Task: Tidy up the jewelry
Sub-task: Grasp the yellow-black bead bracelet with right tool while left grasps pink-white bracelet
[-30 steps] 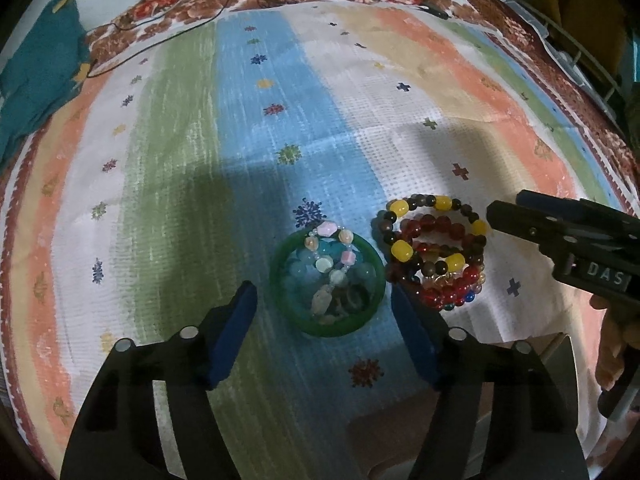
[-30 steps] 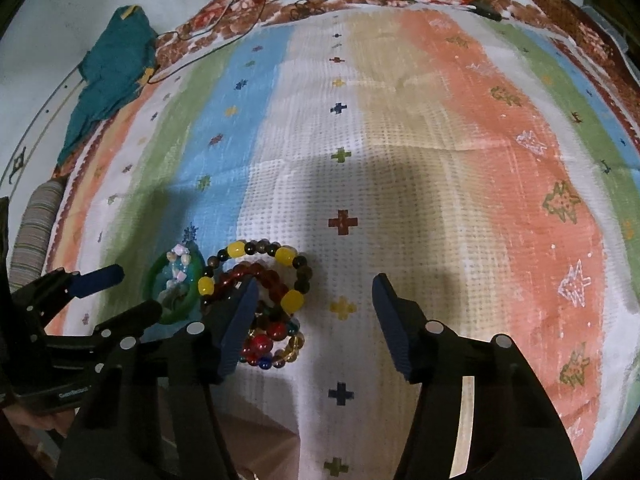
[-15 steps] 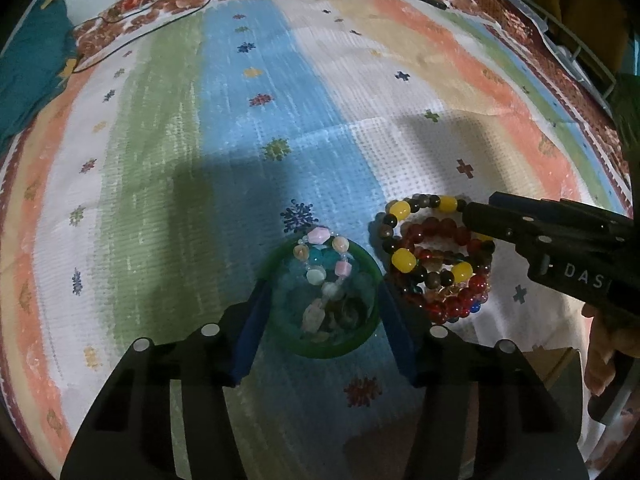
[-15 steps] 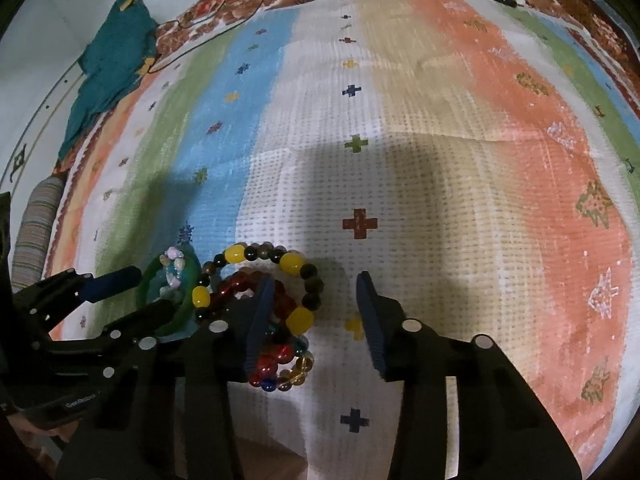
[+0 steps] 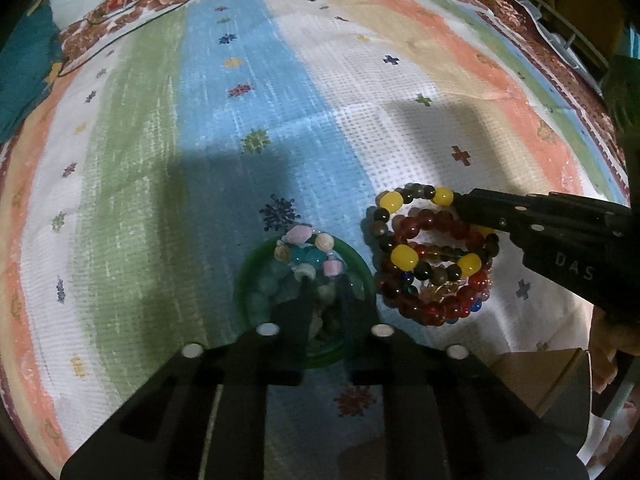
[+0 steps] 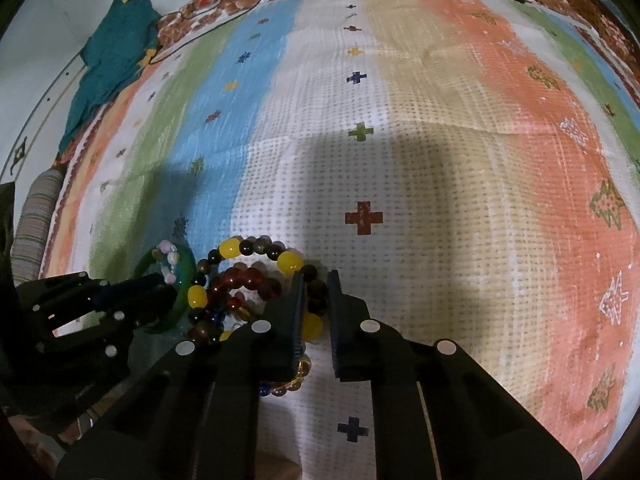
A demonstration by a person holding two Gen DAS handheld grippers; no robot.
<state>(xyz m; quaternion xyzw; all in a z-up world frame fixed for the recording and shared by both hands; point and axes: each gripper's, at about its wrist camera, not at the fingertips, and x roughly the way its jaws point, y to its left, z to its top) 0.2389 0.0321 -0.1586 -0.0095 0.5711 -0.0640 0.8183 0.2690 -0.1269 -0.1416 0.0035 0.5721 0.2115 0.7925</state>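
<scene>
A green bangle (image 5: 244,280) lies on the striped cloth with pastel bead bracelets (image 5: 308,256) piled inside it. My left gripper (image 5: 327,284) points down into the bangle, shut on the pastel beads. Just right of it sits a stack of bracelets: a yellow-and-dark beaded bracelet (image 5: 404,258) over red bead bracelets (image 5: 432,308). My right gripper (image 6: 316,280) is shut on the far right side of the yellow-and-dark bracelet (image 6: 291,262), with dark beads pinched between its fingers. In the right wrist view the left gripper (image 6: 164,284) sits at the bangle (image 6: 186,276).
A striped, patterned cloth (image 6: 440,160) covers the surface. A teal cloth (image 6: 112,56) and a thin cable (image 5: 132,32) lie at the far left edge. A cardboard box (image 5: 540,380) and a person's hand (image 5: 608,344) are at the near right.
Both grippers closed from wide open. The left one shut inside the green bangle on the pastel beads; the right one came down and shut on the yellow-and-dark bracelet.
</scene>
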